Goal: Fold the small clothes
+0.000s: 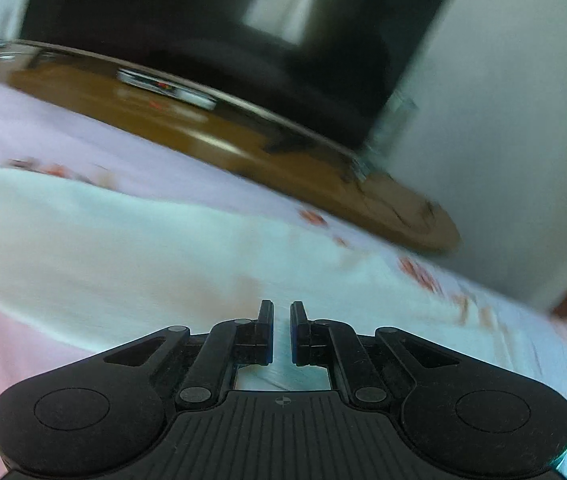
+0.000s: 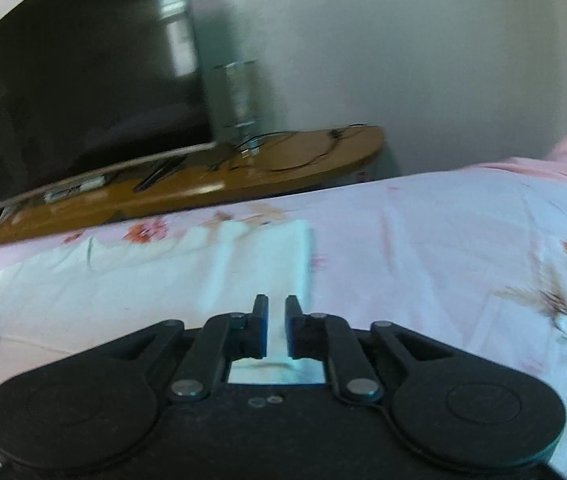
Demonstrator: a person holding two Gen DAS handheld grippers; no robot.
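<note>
While both views are blurred, the jaws can be read: on the left gripper (image 1: pixel 282 330) they stand nearly together, with a narrow slot between the blue pads, and pale fabric shows through that slot. I cannot tell if they pinch it or only hang above it. The right gripper (image 2: pixel 274 326) looks the same, jaws close but not pressed together, over the right edge of the cloth (image 2: pixel 187 276).

This cloth, white with a mint tone, lies spread on the bed over a pink floral sheet (image 2: pixel 443 232), and it reaches under both grippers. Behind the bed stands a wooden surface (image 2: pixel 211 184) with a dark TV (image 2: pixel 75 92) on it, and beside it a glass (image 2: pixel 237 92).

My judgement of the risks: if the 2 jaws hold only 1 layer, or hold also the sheet below, the fold will drag the sheet or come out uneven. A quick motion, which the blur suggests, may let the thin edge slip out.
</note>
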